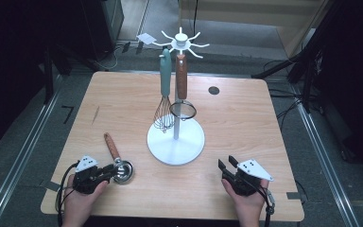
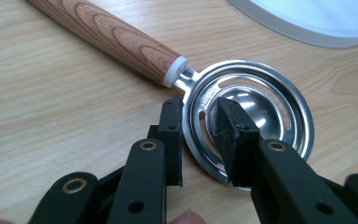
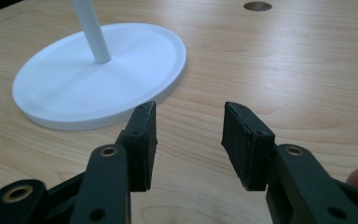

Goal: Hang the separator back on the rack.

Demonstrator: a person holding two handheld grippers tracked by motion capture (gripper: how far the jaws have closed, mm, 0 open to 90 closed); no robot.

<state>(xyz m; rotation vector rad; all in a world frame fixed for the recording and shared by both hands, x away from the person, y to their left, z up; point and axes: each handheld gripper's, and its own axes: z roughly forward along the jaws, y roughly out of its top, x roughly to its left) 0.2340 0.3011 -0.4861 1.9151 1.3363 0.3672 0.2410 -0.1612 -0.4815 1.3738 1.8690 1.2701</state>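
left tongs [image 2: 198, 135]: near left of the tabletop [image 1: 246, 123], held in the person's left hand [image 1: 78, 201]. jaws narrowed astride the near rim of the egg separator [image 2: 249, 116], one jaw outside the rim, the other inside the slotted bowl; whether they already pinch the metal cannot be told for sure, though they look closed onto it.

egg separator: lies flat on the tabletop, near left, steel bowl toward the tongs, wood-grain handle [image 2: 107, 35] running away to the far left. judged light and stiff; the polished rim is thin and likely slippery, so a rim grip may let it swivel under the handle's weight. the handle, thicker and less slick, looks the surer place to take hold, close to the white collar for balance.

rack [image 1: 176, 142]: white round base at the middle of the tabletop, upright pole, hooked crown at the top. a whisk [image 1: 164, 101] with teal handle and a small strainer [image 1: 183, 109] with brown handle hang from it, side by side.

right tongs [image 3: 189, 135]: near right, in the right hand [image 1: 248, 203], jaws wide apart and empty, just above bare wood, near the rack's base.
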